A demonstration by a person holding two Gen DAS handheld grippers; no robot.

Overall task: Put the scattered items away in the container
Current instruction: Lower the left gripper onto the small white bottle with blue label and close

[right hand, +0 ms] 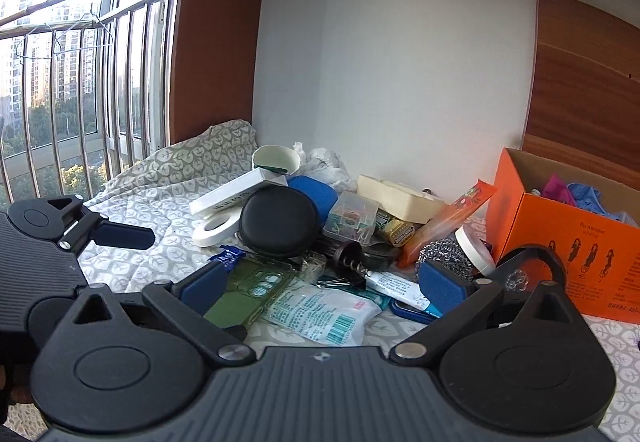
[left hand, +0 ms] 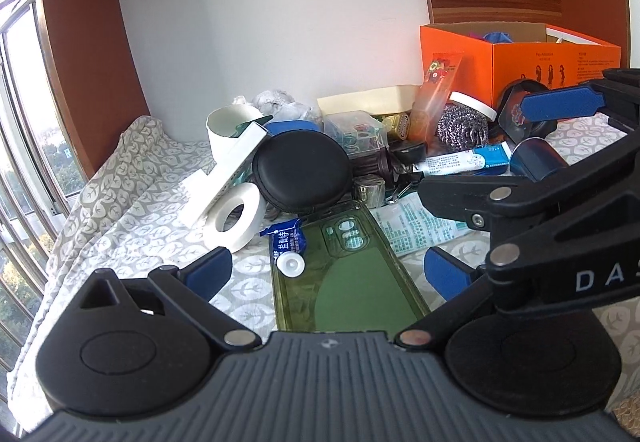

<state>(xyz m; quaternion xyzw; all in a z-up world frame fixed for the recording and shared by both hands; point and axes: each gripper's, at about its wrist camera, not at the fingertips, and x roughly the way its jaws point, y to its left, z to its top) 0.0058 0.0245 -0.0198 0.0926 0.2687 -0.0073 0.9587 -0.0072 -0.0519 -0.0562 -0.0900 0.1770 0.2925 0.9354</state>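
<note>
Leaf-printed grey cloth (left hand: pixel 132 198) covered the bed, which carried everything; it lay bare and rumpled on the window side, with open room there. An orange box (right hand: pixel 560 242) stood at the right by the wooden headboard, its top open, blue and pink cloth showing inside. The clutter sat heaped between the box and the bare cloth, up against the white wall.

The left claw (left hand: pixel 328 274) was spread wide, holding nothing. Between its blue pads lay a green phone case (left hand: pixel 352 282), with a small blue tube (left hand: pixel 286 242) just beside its near-left corner. The right claw (right hand: pixel 320 282) was spread just as wide and empty, hanging over a white packet (right hand: pixel 324 310) and a toothpaste tube (right hand: pixel 396 286).

In the pile, a round black pouch (left hand: pixel 300 170) leaned against a white box (left hand: pixel 236 166), a tape roll (left hand: pixel 236 220) just in front. A steel scourer (right hand: pixel 444 250) touched a white-lidded jar (right hand: pixel 476 246) near the orange box's corner.
</note>
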